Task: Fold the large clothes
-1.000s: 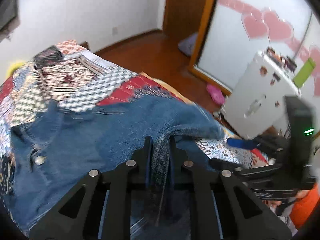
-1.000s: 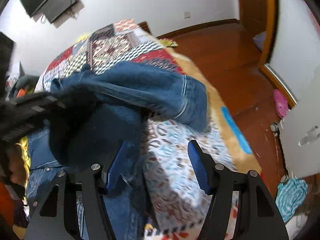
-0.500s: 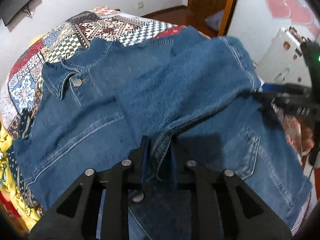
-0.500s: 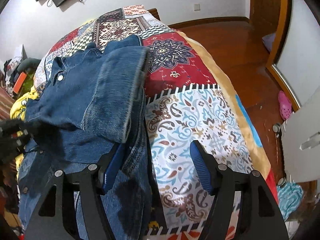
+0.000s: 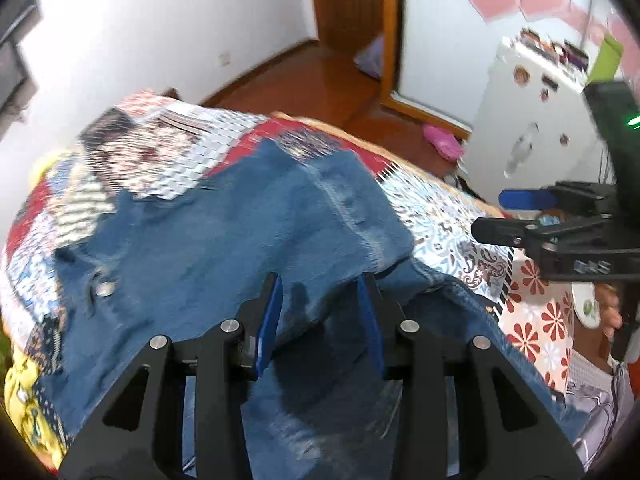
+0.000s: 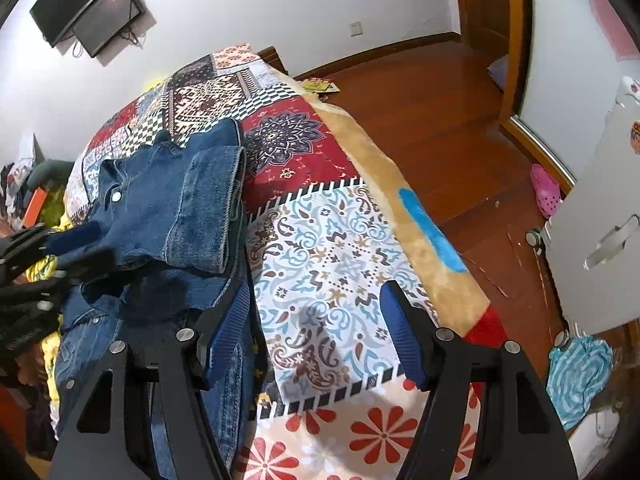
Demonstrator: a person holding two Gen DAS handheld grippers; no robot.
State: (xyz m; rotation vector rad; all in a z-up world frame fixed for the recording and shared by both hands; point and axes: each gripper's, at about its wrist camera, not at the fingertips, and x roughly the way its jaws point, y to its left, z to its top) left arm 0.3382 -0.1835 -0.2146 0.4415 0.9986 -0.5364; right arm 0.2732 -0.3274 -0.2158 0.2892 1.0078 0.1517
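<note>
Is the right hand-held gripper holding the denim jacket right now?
No, the right hand-held gripper is open over the patterned bedspread, beside the denim jacket.

Your left gripper [image 5: 320, 312] is hovering over the denim jacket [image 5: 208, 248] with its blue-padded fingers [image 5: 269, 320] standing apart, nothing pinched between them. The jacket is lying across the patchwork bedspread [image 5: 448, 220], one sleeve [image 5: 352, 208] folded over its body, a metal button [image 5: 105, 289] showing near the collar. Your right gripper [image 5: 504, 216] is reaching in from the right edge, above the bedspread and apart from the jacket. Behind it a white cabinet [image 5: 532, 132] is standing on the wooden floor [image 5: 320, 84], a pink shoe [image 5: 442, 145] lying beside it.
</note>
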